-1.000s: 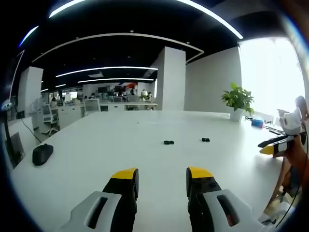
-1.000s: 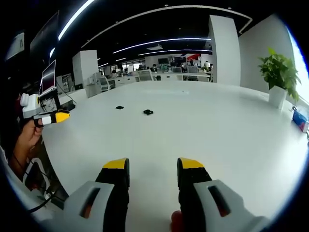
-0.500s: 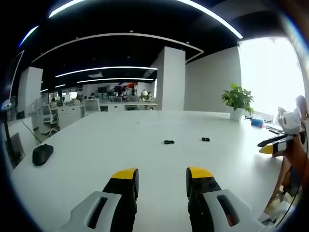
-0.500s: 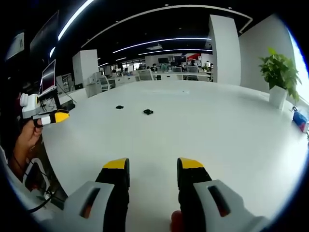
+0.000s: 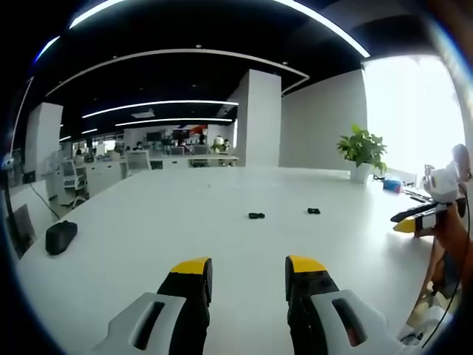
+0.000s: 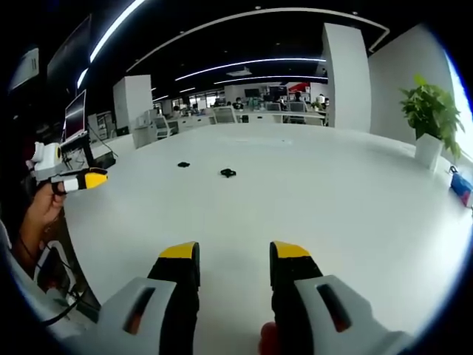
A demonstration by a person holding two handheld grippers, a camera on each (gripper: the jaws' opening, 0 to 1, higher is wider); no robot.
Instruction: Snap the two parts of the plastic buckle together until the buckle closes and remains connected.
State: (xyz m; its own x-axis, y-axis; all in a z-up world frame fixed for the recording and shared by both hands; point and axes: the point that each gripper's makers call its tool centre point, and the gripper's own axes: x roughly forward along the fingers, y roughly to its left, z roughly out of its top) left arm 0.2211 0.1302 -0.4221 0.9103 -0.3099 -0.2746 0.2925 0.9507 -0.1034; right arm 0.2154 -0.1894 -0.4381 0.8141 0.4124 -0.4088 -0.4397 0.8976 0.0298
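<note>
- Two buckle parts (image 5: 256,216) (image 5: 314,211), mid-frame, well apart: probably light, rigid plastic; grip each by its body.
- Left gripper (image 5: 247,270) and right gripper (image 6: 233,255): jaws apart, empty.

Two buckle parts (image 5: 256,216) (image 5: 314,211) lie apart mid-table (image 5: 148,237); mouse (image 5: 60,237) at its left edge, plant (image 5: 361,150) far right.

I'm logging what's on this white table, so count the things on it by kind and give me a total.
Buckle parts: 2, one and another, lying apart
Potted plant: 1
Mouse: 1
Blue thing by the window, too small to identify: 1
Total: 5
</note>
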